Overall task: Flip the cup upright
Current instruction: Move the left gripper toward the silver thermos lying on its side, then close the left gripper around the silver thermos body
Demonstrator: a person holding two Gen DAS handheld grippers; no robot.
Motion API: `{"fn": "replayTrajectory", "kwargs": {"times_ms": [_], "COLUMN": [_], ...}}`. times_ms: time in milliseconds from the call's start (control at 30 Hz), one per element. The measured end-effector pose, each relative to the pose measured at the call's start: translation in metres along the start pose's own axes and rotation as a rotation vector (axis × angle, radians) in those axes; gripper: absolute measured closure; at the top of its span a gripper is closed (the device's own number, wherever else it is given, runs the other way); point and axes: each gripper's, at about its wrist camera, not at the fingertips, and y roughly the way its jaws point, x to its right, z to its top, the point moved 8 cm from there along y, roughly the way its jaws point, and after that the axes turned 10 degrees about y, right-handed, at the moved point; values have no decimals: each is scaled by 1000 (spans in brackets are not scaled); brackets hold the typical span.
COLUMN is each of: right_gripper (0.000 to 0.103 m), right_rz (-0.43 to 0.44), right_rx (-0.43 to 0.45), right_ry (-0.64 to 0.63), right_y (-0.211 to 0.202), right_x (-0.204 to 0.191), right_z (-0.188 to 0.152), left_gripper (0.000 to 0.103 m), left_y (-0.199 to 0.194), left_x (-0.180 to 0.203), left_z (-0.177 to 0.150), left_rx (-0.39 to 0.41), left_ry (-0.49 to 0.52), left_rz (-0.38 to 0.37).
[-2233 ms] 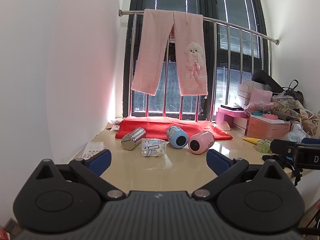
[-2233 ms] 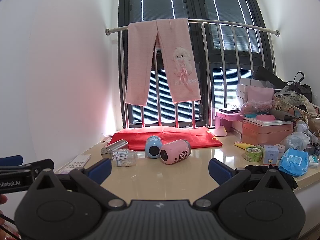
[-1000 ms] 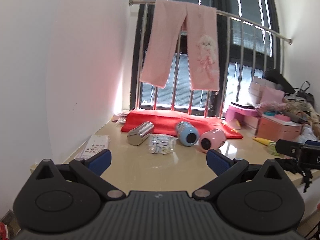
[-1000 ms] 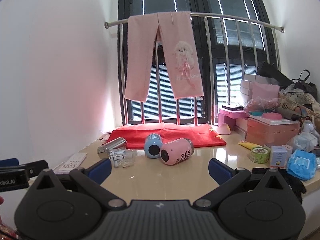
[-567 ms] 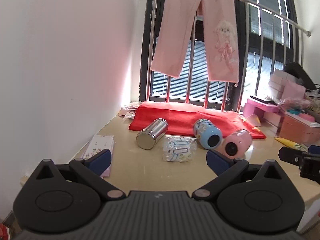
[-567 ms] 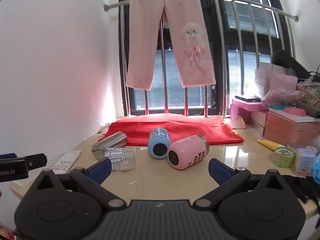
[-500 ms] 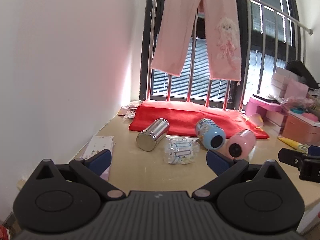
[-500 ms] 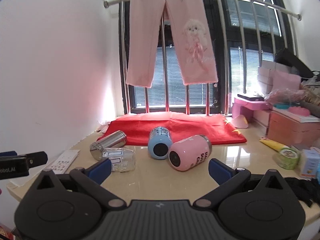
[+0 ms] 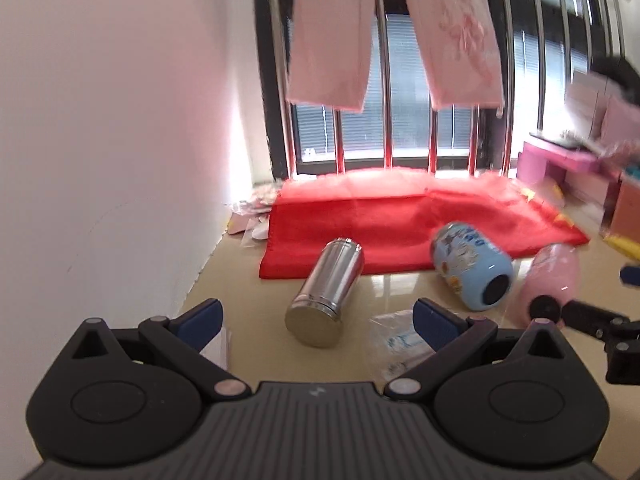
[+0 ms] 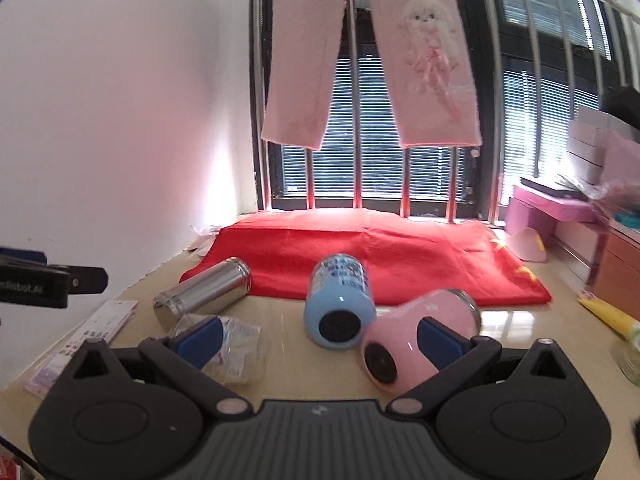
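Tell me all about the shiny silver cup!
The silver cup looks like polished steel, a plain tube with faint grooves circling near one end. It lies on its side on the glossy beige table, flat end toward the cameras, far end reaching the edge of the red cloth. A clear plastic bag lies right beside it. Neither set of tongs touches it.

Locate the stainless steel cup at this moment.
In the left wrist view the stainless steel cup lies on its side at centre, ahead of the open left gripper, with the red cloth behind and the blue cup to its right.
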Motion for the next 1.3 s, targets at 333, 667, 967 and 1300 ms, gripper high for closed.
{"fn": "replayTrajectory", "kwargs": {"times_ms": [333,667,967,1300], "right_gripper": [0,0,0,0], "right_rz": [57,85,81,136], "right_rx": [-33,-62,-112,-162], "right_ry": [-81,-112,-108,-97], "right_y": [76,113,140,156], "right_x": [-6,-7,-3,-20], "right_z": [21,23,24,24], "left_gripper": [0,0,0,18], "left_y": [115,203,230,249], "left_x": [-8,-2,12,20], "left_z": [24,15,22,7], "left_rx": [-275,-502,-524,-563], "left_ry": [113,191,244,247], "left_rz": [-66,-172,-207,-217]}}
